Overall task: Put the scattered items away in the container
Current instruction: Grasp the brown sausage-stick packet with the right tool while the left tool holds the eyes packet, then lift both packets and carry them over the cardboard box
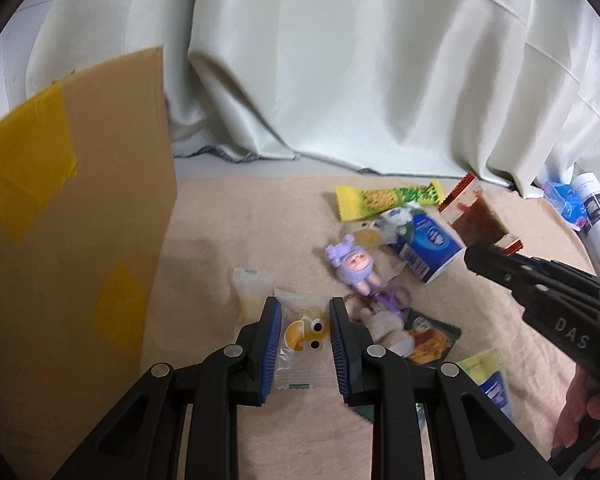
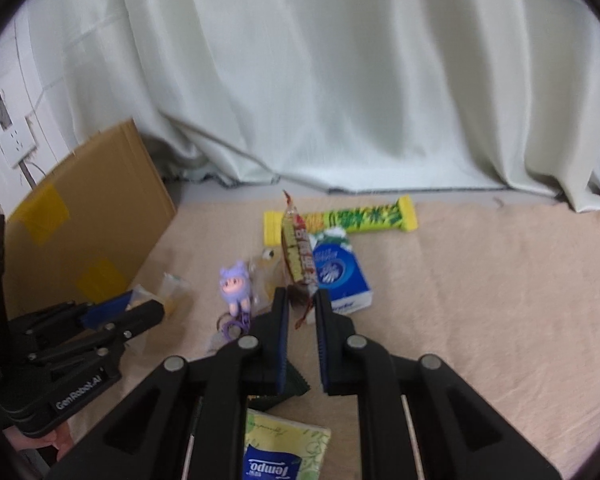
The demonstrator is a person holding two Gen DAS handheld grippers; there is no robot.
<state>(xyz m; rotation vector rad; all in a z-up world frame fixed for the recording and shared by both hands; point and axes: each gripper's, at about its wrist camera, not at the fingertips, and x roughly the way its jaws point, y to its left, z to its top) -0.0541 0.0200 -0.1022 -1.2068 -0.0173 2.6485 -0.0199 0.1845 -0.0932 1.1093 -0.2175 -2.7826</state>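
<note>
Closest to me, the left gripper [image 1: 305, 344] is pinched on a clear crinkly sachet [image 1: 300, 332] printed with a yellow smiley and googly eyes. Its ribbed blue pads [image 1: 274, 340] press the film from both sides, so I take it this one is already picked and waiting to go into the box. A tissue pack [image 2: 286, 456] with a green leafy wrapper lies flat on the beige cloth [image 2: 480, 300] near the grippers' bases.

A little farther out, the right gripper [image 2: 302, 312] has its jaws drawn narrow on the crimped end of a brown-and-red snack packet [image 2: 298, 256]. The packet stands up off the cloth, long and flat, its foil catching the light, so it looks lifted rather than resting. Gripping the sealed edge makes sense: it is the thinnest, stiffest part.

Beside it sit a blue and white carton [image 2: 342, 280], boxy and hard-edged, and a small purple plush doll [image 2: 236, 286] with a cord, soft and fuzzy. Beyond those lies a long yellow-green wrapped bar [image 2: 340, 220], untouched.

The cardboard box [image 1: 72, 216], patched with yellow tape, stands at the left edge of the cloth, its inside hidden from me. Pale curtains [image 1: 340, 60] hang in folds behind everything.
</note>
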